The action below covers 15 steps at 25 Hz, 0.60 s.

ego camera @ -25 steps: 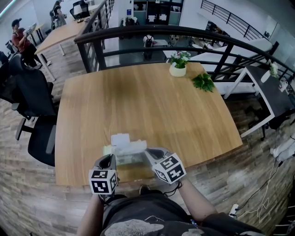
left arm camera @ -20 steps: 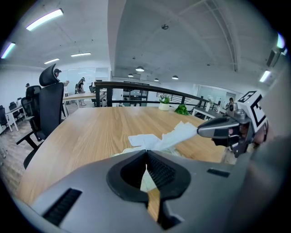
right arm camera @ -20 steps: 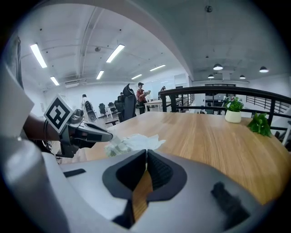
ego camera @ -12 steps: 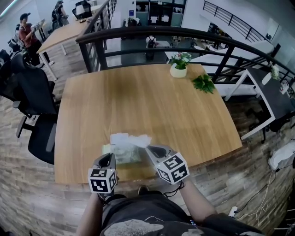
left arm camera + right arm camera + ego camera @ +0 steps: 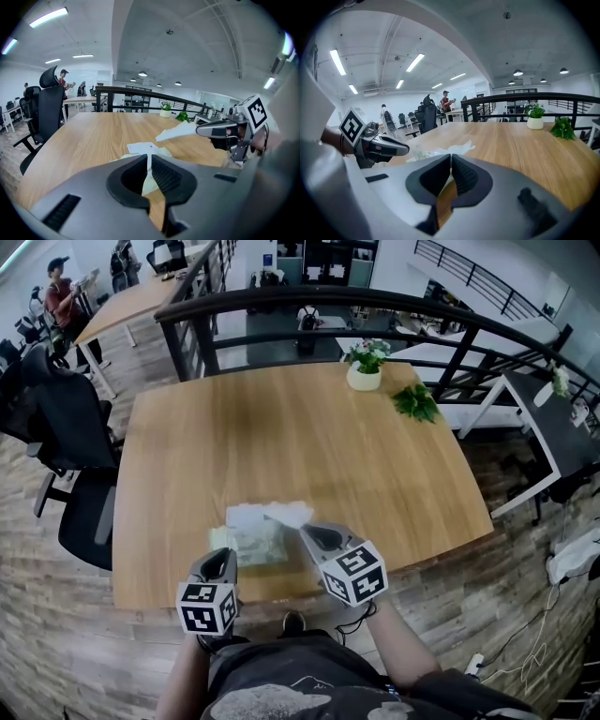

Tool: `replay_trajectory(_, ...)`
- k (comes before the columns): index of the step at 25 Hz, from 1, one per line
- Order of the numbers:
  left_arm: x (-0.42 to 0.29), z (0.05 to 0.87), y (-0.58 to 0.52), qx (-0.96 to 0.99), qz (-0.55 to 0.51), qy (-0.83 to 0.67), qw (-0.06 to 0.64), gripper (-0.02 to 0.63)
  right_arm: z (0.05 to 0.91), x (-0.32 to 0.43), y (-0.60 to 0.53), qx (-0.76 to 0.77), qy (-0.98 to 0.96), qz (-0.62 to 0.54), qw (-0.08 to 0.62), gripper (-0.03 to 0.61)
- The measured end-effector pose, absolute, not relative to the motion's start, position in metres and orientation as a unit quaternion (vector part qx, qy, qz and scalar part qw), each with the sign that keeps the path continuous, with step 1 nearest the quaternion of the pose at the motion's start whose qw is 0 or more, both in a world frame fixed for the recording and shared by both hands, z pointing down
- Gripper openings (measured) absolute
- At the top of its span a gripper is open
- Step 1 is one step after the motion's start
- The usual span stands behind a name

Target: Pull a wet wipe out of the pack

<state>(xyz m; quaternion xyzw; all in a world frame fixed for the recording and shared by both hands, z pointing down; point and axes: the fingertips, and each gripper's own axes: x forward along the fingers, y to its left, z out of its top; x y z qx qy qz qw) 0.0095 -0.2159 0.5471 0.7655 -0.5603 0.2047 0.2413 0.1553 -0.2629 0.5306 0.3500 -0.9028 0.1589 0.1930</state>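
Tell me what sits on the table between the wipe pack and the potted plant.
Nothing. In the head view, the table between the wipe pack and the potted plant is bare wood.

light: we see bright, even light from ceiling tubes (image 5: pixel 339 62) at 10 o'clock | shadows: soft, faint on table (image 5: pixel 281 427) | optics: strong fisheye, dark vignetted corners | focus: nearest foreground soft
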Motion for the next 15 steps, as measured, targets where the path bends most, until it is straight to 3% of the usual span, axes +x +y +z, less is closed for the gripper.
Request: replay_trajectory(15, -0.023, 0.518, -0.206, 0.809, 0.185, -0.516, 0.211, 0.017, 0.505, 0.139, -0.238, 0.441, -0.866, 0.163, 0.170, 0.029)
